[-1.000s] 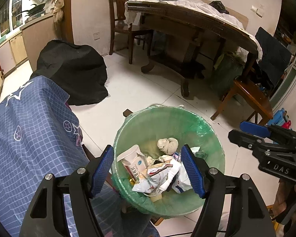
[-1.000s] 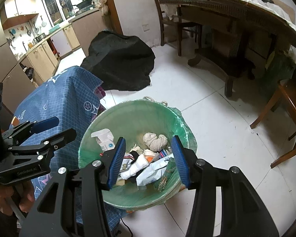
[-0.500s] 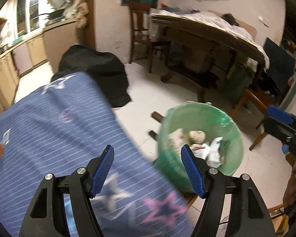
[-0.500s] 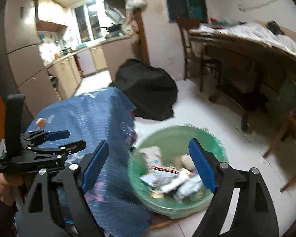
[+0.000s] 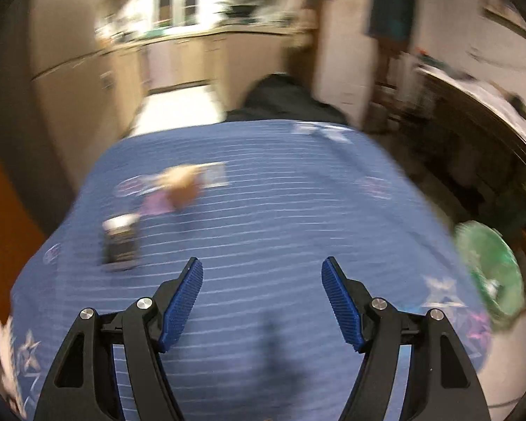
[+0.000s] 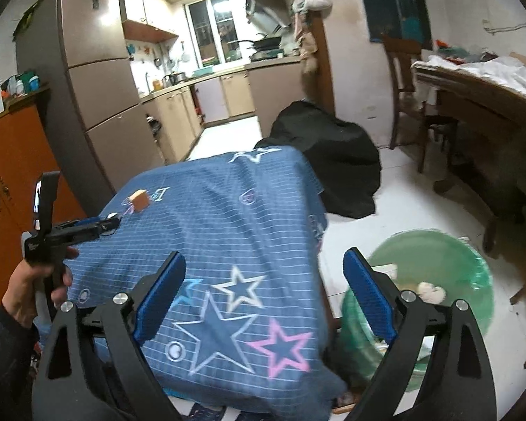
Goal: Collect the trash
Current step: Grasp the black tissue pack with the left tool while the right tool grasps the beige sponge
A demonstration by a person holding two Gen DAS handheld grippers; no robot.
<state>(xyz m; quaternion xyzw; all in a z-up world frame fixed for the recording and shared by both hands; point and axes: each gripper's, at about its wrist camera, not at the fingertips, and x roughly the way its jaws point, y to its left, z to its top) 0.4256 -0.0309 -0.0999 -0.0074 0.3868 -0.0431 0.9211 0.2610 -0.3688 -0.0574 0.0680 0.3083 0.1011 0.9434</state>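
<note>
1. Where the room opens toward the kitchen, a table draped in a blue star-printed cloth (image 6: 228, 245) fills the middle of both views, and it is the biggest thing here
2. A black covered heap (image 6: 329, 161) sits on the white floor just behind the table's far corner
3. A green bin (image 6: 435, 280) lined with a green bag stands on the floor beside the table's right edge, with trash (image 6: 429, 291) already lying inside; in the left wrist view it shows only as a green blur (image 5: 487, 270) at the far right
4. The right gripper (image 6: 264, 298) hangs over the near right corner of the table, its jaws have just been opening and now stand spread wide with nothing between them
5. The left gripper (image 5: 261, 301) is over the cloth with jaws apart and empty; the right wrist view shows it held in a hand (image 6: 28, 287) at the table's left side
6. A dark packet (image 5: 121, 242) lies on the cloth ahead and left of the left gripper, blurred
7. A small tan block (image 6: 139, 200) rests on the cloth further back, with a purple scrap (image 5: 156, 205) just beside it
</note>
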